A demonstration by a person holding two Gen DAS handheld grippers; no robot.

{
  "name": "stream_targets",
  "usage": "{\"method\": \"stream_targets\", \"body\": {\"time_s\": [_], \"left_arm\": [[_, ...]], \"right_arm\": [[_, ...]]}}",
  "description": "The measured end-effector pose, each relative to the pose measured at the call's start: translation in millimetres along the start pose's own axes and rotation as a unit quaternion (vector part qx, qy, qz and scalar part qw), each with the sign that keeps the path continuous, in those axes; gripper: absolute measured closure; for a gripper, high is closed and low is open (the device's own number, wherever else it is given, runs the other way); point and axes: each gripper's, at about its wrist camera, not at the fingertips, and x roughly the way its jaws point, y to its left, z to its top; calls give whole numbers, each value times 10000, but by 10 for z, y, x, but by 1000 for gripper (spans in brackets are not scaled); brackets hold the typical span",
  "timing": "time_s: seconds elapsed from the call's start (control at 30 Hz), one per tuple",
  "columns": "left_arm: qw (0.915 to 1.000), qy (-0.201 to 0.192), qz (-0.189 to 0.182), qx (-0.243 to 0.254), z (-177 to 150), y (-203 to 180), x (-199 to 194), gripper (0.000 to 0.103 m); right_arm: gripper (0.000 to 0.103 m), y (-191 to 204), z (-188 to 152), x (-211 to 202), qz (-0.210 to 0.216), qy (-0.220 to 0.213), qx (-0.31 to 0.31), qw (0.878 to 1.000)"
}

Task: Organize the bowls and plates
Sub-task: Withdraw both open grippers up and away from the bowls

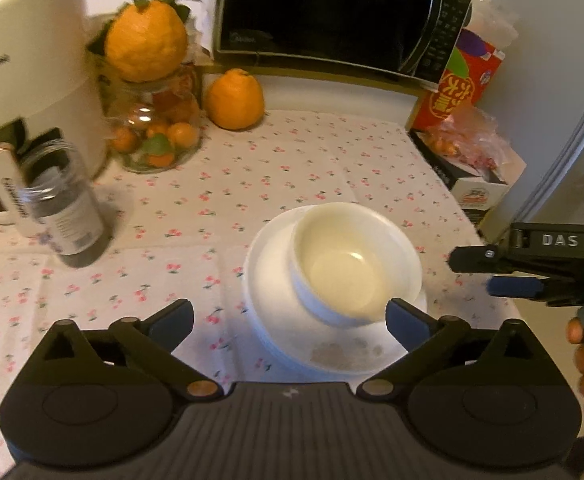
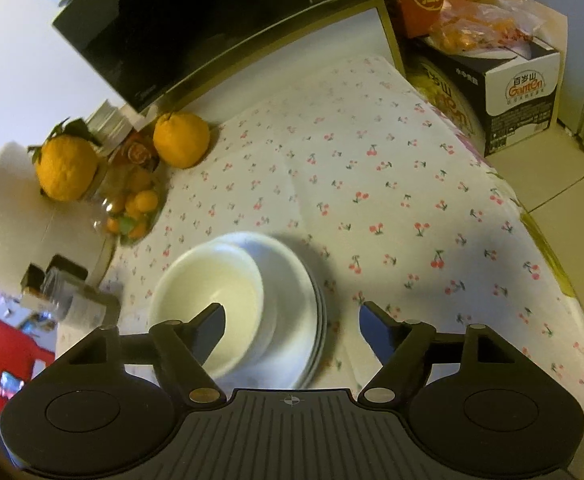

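Note:
A white bowl sits on a stack of white plates on the cherry-print tablecloth. My left gripper stands open just in front of the stack; its right fingertip overlaps the bowl's near rim, and nothing is held. In the right wrist view the same bowl and plates lie just beyond my right gripper. It is open too, with its left finger above the bowl's inside and its right finger beyond the plates' edge. The right gripper also shows at the right of the left wrist view.
A microwave stands at the back, with a loose orange and a fruit jar topped by another orange. A white appliance and dark jar are left. Boxes sit beyond the table's right edge.

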Motion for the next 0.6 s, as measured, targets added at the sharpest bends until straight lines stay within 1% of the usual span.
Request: {"method": "stream_targets", "body": {"time_s": [0.13, 0.27, 0.3, 0.43, 0.53, 0.6], "left_arm": [[9995, 38, 265, 148, -103, -64, -60, 1], [9989, -78, 451, 138, -195, -104, -110, 0], [9987, -130, 483, 105, -227, -107, -114, 0], [9976, -269, 632, -60, -374, -123, -81, 0], [9977, -246, 631, -86, -458, -157, -36, 0], [9976, -202, 667, -27, -488, -185, 1, 1]], "right_arm": [[22, 48, -173, -124, -18, -10, -211, 9998], [20, 158, -375, -199, -65, 4, -556, 9984], [19, 180, -422, -217, -61, -45, -633, 9980], [19, 199, -610, -239, -141, -390, -795, 9960], [18, 146, -739, -186, -235, -607, -754, 9950], [18, 127, -809, -143, -323, -613, -781, 9945]]}}
